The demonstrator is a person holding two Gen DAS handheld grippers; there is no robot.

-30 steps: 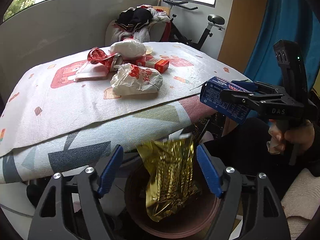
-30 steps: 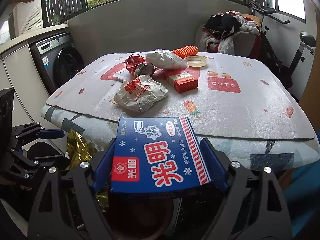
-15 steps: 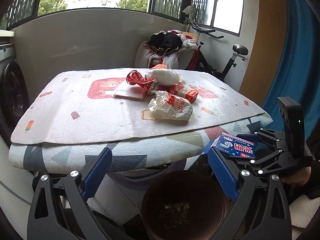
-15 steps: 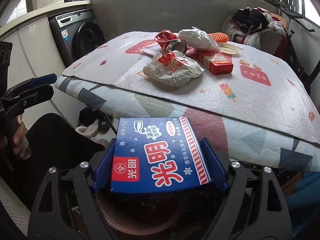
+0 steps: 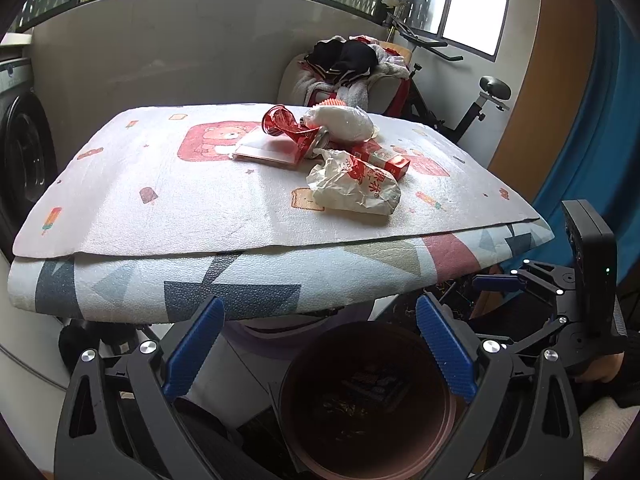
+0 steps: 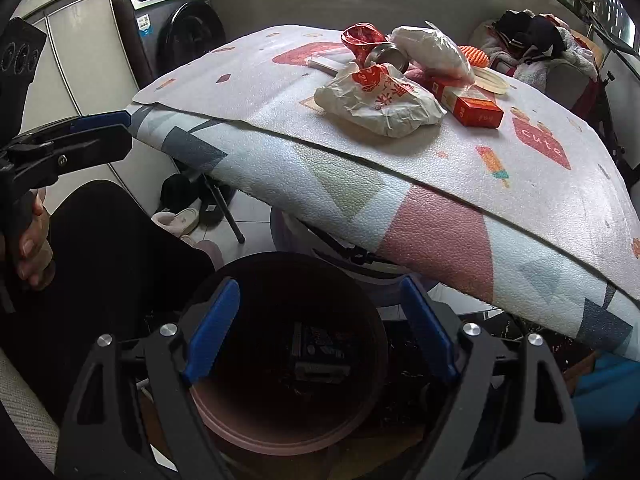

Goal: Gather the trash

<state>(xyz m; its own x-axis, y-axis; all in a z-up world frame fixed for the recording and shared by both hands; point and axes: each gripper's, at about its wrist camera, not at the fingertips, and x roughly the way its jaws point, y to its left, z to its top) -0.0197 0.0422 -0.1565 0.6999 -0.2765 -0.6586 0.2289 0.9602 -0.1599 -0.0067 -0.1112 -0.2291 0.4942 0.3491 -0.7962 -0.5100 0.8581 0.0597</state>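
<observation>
Down inside the brown trash bin [image 6: 280,432] below the table's near edge lies the blue carton [image 6: 320,350], with glints of crumpled foil beside it in the left wrist view, so part of the collecting looks done. Over the bin's mouth the right gripper [image 6: 320,332] stands spread with nothing between its blue pads, and the left gripper [image 5: 320,352] is likewise released and empty, its jaws having just been opening. What is left sits in a cluster well back on the table: a crumpled white paper bag with red print [image 5: 354,188], a crushed red can [image 5: 294,130] resting on a flat pale packet [image 5: 268,150], a red carton [image 5: 386,160], a white plastic bag [image 5: 340,122], and, in the right wrist view, a round clear lid [image 6: 490,80] and an orange bumpy thing [image 6: 474,54]. The table is covered by a foam mat printed with bears and ice lollies [image 5: 160,184] over a second one with triangles. Around it stand a washing machine [image 6: 176,36], a chair heaped with clothes [image 5: 348,68], an exercise bike [image 5: 476,96] and a blue curtain [image 5: 592,152]
</observation>
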